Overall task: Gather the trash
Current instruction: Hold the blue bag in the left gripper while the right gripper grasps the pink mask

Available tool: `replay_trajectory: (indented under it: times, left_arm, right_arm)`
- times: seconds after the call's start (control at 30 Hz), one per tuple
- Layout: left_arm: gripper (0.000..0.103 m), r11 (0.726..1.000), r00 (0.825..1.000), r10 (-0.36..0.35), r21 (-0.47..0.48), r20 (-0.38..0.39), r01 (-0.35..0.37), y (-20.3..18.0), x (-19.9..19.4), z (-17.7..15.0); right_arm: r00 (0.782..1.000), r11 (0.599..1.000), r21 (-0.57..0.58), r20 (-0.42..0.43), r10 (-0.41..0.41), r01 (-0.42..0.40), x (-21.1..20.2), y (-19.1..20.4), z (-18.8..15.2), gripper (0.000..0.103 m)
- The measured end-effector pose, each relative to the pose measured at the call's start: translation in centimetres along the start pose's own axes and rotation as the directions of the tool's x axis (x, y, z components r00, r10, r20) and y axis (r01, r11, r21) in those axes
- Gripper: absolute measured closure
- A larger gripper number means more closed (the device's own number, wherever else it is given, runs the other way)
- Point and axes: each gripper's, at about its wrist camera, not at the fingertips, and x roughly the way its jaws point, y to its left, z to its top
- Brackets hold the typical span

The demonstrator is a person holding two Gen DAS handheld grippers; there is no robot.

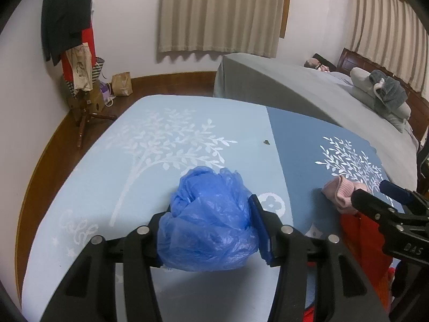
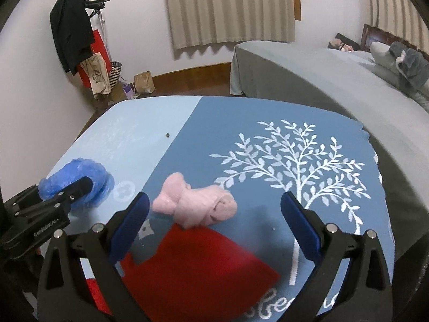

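My left gripper (image 1: 211, 230) is shut on a crumpled blue plastic bag (image 1: 211, 222), held just above the light blue part of the cloth-covered table (image 1: 112, 166). The bag also shows in the right wrist view (image 2: 77, 174), with the left gripper (image 2: 67, 193) around it. My right gripper (image 2: 214, 214) is open and empty, just short of a rolled pink cloth (image 2: 195, 204) that lies on the dark blue part of the cloth beside a red item (image 2: 203, 268). The pink cloth also shows in the left wrist view (image 1: 340, 190). A small dark scrap (image 1: 266, 142) lies farther out on the table.
A bed with a grey cover (image 1: 295, 91) and pillows stands behind the table to the right. A coat rack with clothes and bags (image 1: 72, 40) and a paper bag (image 1: 122, 83) stand on the wooden floor at the far left wall.
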Motion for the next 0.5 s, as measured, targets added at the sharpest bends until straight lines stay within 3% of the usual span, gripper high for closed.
replay_trajectory:
  times: [0.13,0.3,0.5]
  left_arm:
    - [0.052,1.000,1.000,0.003,-0.006,-0.009,-0.003,0.3,0.2,0.1]
    - [0.052,1.000,1.000,0.007,-0.001,-0.011,-0.007,0.2,0.4,0.1]
    - [0.052,1.000,1.000,0.016,0.001,-0.012,-0.016,0.1,0.3,0.0]
  right_arm:
    - [0.999,1.000,-0.002,-0.028,0.019,-0.019,0.7,0.1,0.0,0.023]
    - [0.995,0.997,-0.013,-0.068,0.072,-0.073,1.4,0.4,-0.1,0.050]
    - [0.994,0.995,-0.011,-0.053,0.096,-0.097,0.6,0.4,0.5,0.062]
